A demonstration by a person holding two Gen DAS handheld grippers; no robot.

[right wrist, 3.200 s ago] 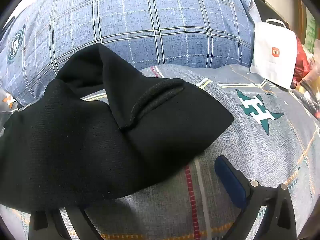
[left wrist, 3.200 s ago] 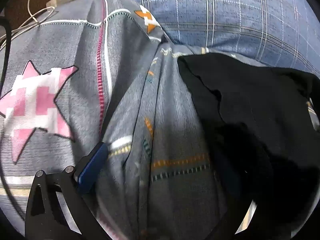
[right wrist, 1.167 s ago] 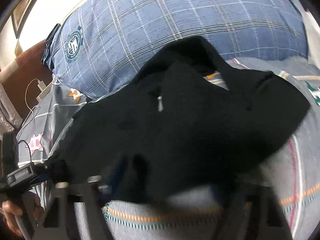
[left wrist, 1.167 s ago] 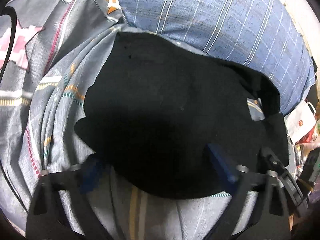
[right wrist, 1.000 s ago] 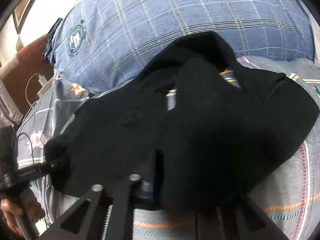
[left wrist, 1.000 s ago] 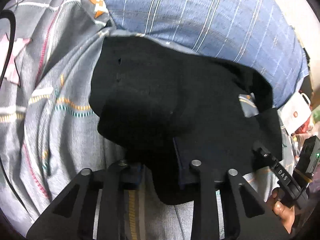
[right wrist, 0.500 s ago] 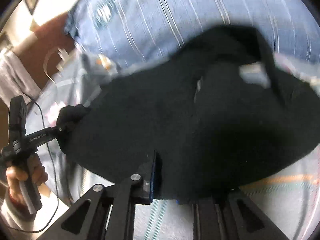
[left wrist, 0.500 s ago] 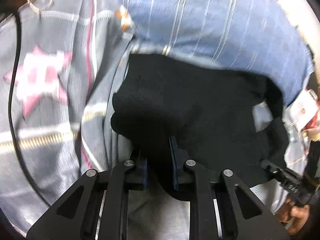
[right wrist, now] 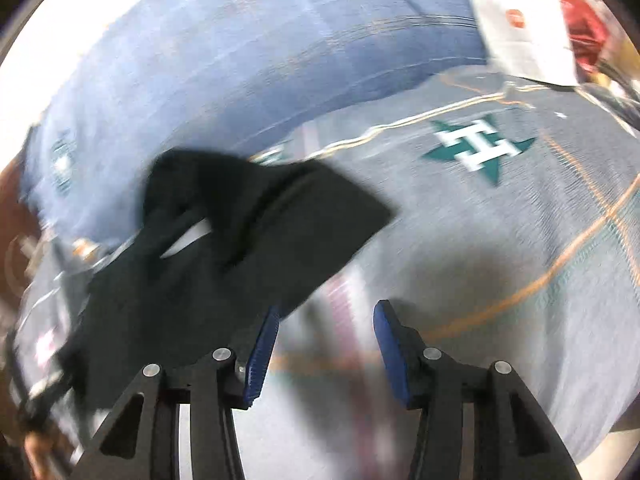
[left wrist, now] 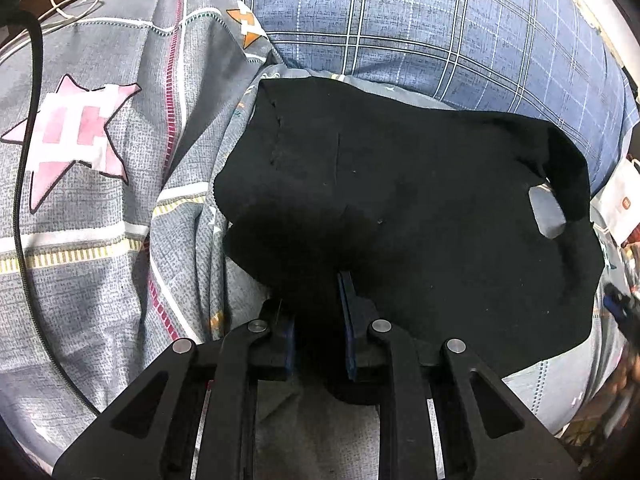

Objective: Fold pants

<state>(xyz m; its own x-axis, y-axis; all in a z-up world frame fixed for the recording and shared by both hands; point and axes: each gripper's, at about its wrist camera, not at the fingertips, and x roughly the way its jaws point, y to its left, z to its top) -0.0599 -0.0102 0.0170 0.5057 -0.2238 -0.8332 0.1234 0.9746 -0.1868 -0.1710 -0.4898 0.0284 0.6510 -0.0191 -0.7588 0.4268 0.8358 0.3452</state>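
Pants (left wrist: 420, 208) pinched by left hand-held gripper (left wrist: 316, 320); bag (right wrist: 520, 24) logo unreadable.

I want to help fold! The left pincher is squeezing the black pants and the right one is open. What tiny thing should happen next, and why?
Probably bring the right gripper back to the black pants and pinch their near edge. Its jaws are open with only the bedsheet between them, while the left gripper is shut on one bunched end. One grip alone can't carry the cloth over evenly.

Pants (left wrist: 420, 216): matt black knit cloth, finely textured. Bedsheet (left wrist: 100, 200) and plaid pillow (left wrist: 440, 32): woven matt cloth. Left gripper (left wrist: 316, 320): matt black plastic, shiny metal pins, blue ribbed pads (left wrist: 347, 320).
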